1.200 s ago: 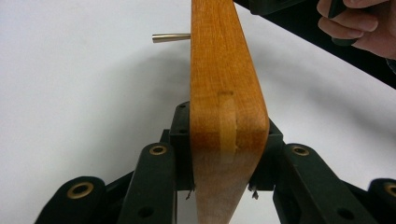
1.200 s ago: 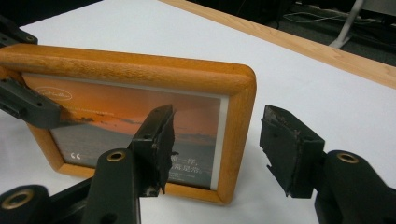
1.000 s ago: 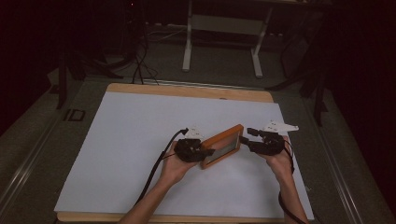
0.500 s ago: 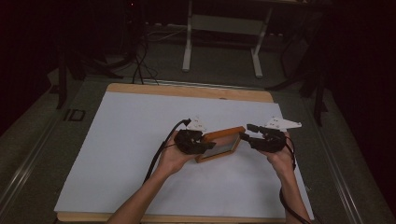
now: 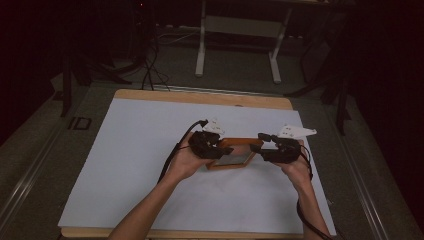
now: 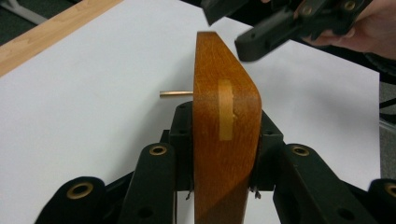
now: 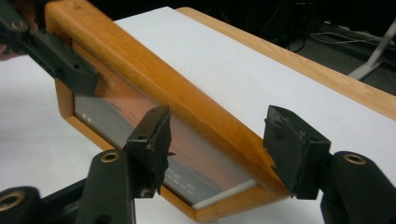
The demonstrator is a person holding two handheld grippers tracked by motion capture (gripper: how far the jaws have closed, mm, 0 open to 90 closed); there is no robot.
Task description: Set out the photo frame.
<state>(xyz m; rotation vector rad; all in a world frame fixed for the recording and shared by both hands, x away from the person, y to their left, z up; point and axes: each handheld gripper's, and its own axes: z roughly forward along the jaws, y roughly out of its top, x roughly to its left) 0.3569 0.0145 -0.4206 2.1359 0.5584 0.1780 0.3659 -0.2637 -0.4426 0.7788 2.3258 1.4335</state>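
A wooden picture frame [image 5: 234,160] with a glass front is held just above the white sheet, right of the table's middle. My left gripper [image 5: 219,148] is shut on the frame's left end; in the left gripper view its jaws pinch the orange-brown rail [image 6: 227,107] edge-on, below them [image 6: 226,128]. A thin wooden peg [image 6: 176,94] sticks out behind the rail. My right gripper [image 5: 258,146] stands open at the frame's right end. In the right gripper view the gripper [image 7: 219,140] has its pads [image 7: 152,137] on either side of the frame's rail [image 7: 154,74], without pressing on it.
A white sheet [image 5: 135,150] covers the wooden tabletop, whose far edge [image 5: 200,96] shows bare wood. Beyond it stand a desk's metal legs [image 5: 201,45] and floor cables [image 5: 147,70]. A cable [image 5: 172,155] trails from the left gripper.
The frame has swung from a steep diagonal to nearly level, lying left to right. Both hands have shifted with it, and the right gripper has come in around its right end.
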